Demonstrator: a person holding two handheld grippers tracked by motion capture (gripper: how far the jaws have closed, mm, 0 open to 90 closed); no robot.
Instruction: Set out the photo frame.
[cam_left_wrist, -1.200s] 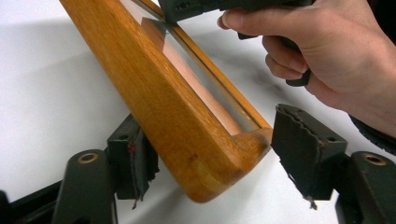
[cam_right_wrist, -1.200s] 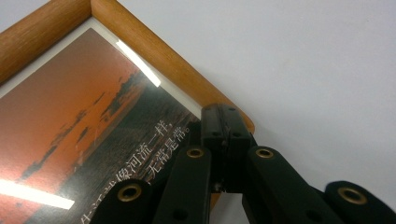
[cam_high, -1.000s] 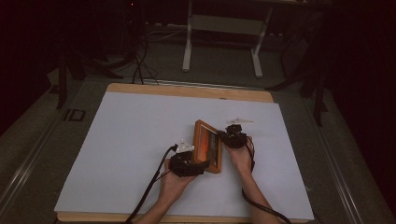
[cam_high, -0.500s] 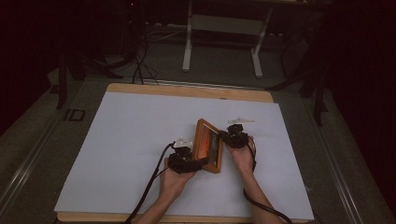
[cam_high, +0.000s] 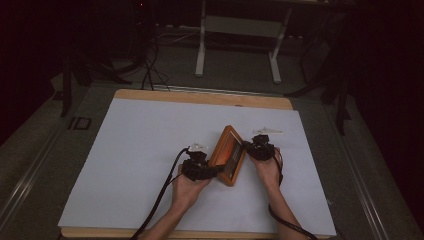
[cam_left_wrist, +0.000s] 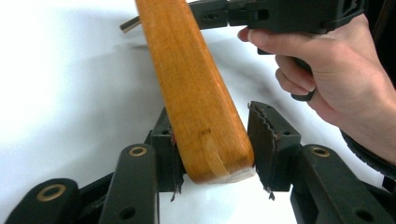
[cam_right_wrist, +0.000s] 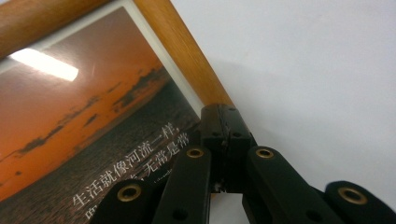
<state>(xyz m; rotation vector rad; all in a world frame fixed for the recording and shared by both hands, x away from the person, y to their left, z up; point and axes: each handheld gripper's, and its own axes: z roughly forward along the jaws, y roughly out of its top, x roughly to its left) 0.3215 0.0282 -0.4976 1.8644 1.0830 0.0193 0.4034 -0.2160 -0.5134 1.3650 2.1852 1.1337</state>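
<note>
From the high view, you have the orange-brown wooden picture frame (cam_high: 227, 156) tilted up on its lower edge, just right of the middle of the white-covered bench (cam_high: 140, 145), toward five o'clock from its centre. Your left tool (cam_high: 212, 170) meets the frame's near corner from nine o'clock and your right tool (cam_high: 248, 146) meets its side from three o'clock. A hold on two sides looks chosen so the frame cannot tip or twist while it stands.

In the left gripper view, the left tool (cam_left_wrist: 212, 144) stands at a middling width around the frame's rounded wooden corner (cam_left_wrist: 201, 107): the left pad touches the wood, while the right pad sits just beside it with a thin gap. So this hand is bracing the corner, not clamping it. Your right hand (cam_left_wrist: 336, 88) shows at two o'clock, holding its own tool against the frame's far side.

In the right gripper view, the right tool (cam_right_wrist: 224, 140) is pinched narrow on the frame's thin wooden rail (cam_right_wrist: 187, 56), at the corner of the sunset print with white lettering (cam_right_wrist: 84, 130). This firm pinch seems to carry the frame, so the left can adjust.
</note>
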